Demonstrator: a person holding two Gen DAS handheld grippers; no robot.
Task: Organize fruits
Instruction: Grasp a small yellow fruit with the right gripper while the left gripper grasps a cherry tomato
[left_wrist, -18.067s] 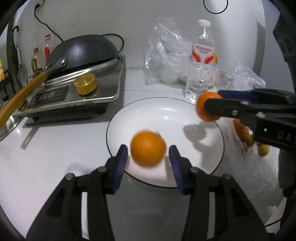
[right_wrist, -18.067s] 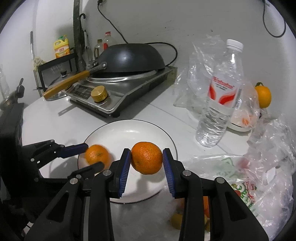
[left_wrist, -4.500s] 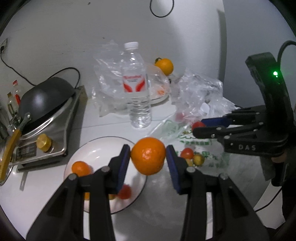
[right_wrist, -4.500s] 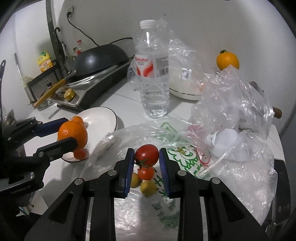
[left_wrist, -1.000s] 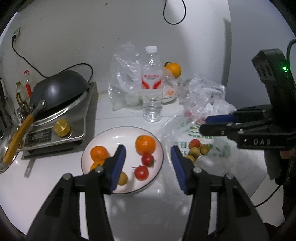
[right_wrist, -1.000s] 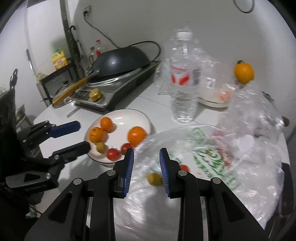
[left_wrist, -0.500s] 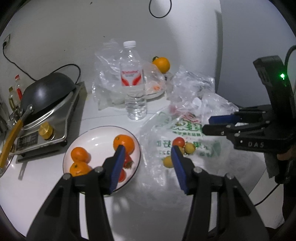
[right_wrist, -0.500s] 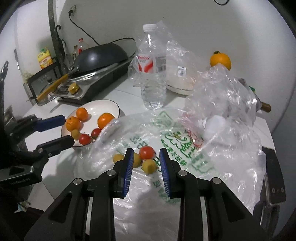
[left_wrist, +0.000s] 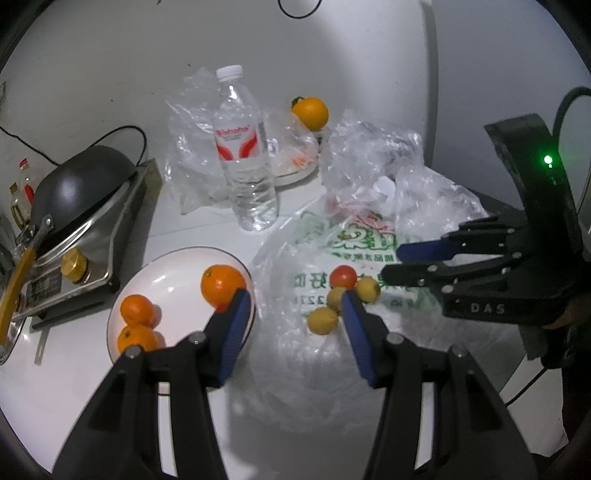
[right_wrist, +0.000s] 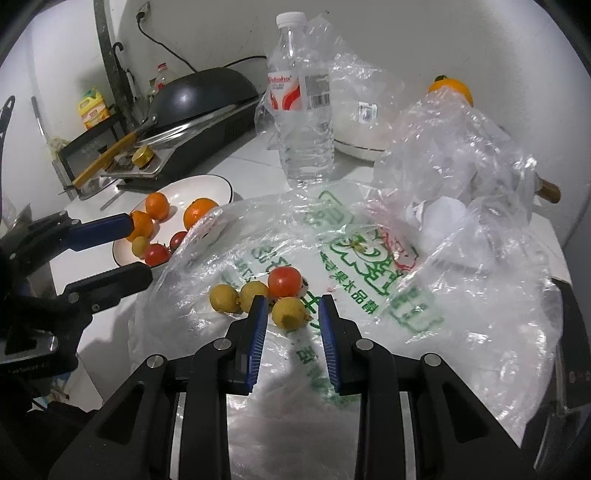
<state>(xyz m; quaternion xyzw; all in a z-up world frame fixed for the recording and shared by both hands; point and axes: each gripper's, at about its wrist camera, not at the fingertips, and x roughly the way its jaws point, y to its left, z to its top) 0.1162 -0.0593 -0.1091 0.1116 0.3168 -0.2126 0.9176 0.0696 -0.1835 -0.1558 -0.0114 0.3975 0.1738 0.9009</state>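
Beside the white plate (right_wrist: 218, 183), the right hand-held gripper (right_wrist: 290, 310) hovers spread, apparently untouching, around a yellow fruit (right_wrist: 289, 312); the left hand-held gripper (left_wrist: 295, 302) is spread, empty.

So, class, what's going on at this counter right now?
A person with a gripper in each hand is moving fruit from a plastic bag onto a white plate. The plate holds oranges and tomatoes. Both the left gripper and the right gripper are empty, the right one just short of a small yellow fruit beside a tomato.
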